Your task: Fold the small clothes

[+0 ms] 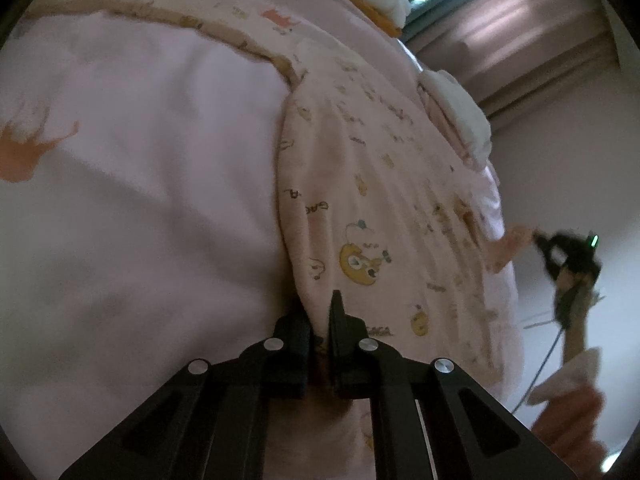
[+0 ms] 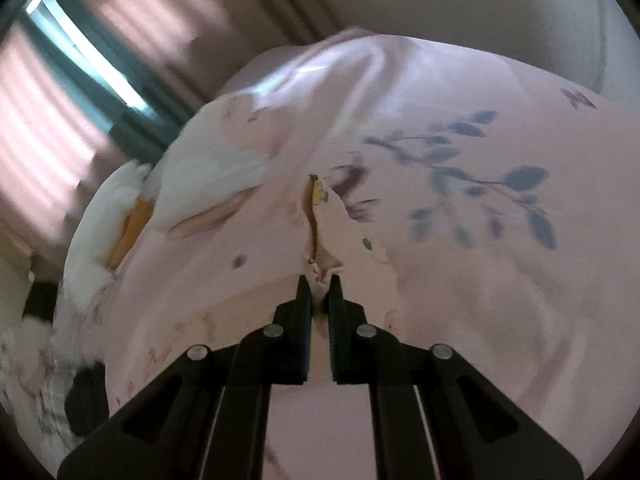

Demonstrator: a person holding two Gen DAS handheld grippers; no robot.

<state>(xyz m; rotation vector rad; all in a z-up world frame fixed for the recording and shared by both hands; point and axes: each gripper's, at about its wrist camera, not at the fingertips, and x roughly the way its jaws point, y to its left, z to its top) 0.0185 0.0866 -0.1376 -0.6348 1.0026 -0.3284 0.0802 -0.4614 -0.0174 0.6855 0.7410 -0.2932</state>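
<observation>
Pinching opposite edges of the printed pink baby garment (image 1: 380, 200), left gripper (image 1: 320, 312) and right gripper (image 2: 320, 292) are both clamped; soft, light cloth, best held at hems.

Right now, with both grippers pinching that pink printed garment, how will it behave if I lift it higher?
Probably floppy: the pink garment drapes in soft folds between the left gripper and the right gripper. Likely light, since thin bunched edges sit in the closed grippers. The unheld middle may sag.
</observation>
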